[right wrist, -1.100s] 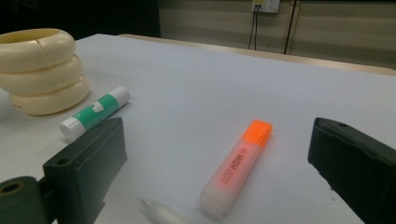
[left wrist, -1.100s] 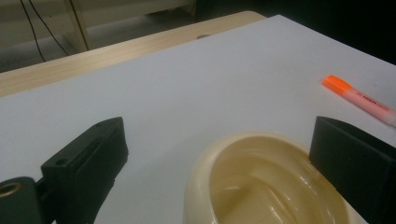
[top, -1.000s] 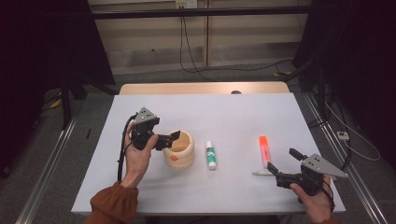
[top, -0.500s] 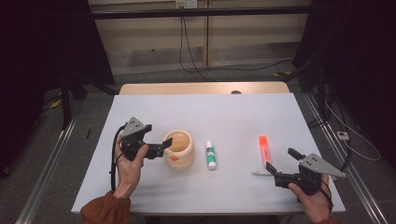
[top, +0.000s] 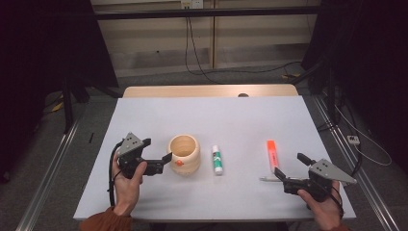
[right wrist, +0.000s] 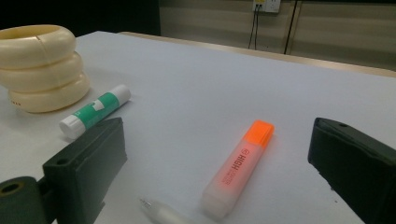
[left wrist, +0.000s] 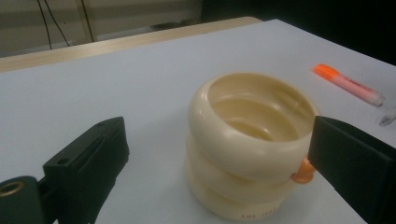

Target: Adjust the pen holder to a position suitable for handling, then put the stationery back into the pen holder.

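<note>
A cream ribbed pot (top: 184,154) stands left of centre on the white table, with a small orange bit (top: 178,163) on its near side. My left gripper (top: 164,163) is open just left of the pot, jaws pointing at it. In the left gripper view the pot (left wrist: 247,140) stands between and just beyond the spread jaws, and the right jaw is close to the orange bit (left wrist: 302,171). My right gripper (top: 290,167) is open near the front right. An orange highlighter (right wrist: 238,170) lies ahead of its jaws, with a clear pen (right wrist: 163,212) close in front.
A green-and-white glue stick (top: 218,160) lies between the pot and the orange highlighter (top: 272,155). The clear pen (top: 269,179) lies beside the right gripper's jaws. The table's wooden far edge (top: 207,90) runs along the back, and cables hang behind it.
My left gripper has dropped from the pot's rim and drawn back toward the person, staying open at the pot's left side. The right gripper has hardly moved.
</note>
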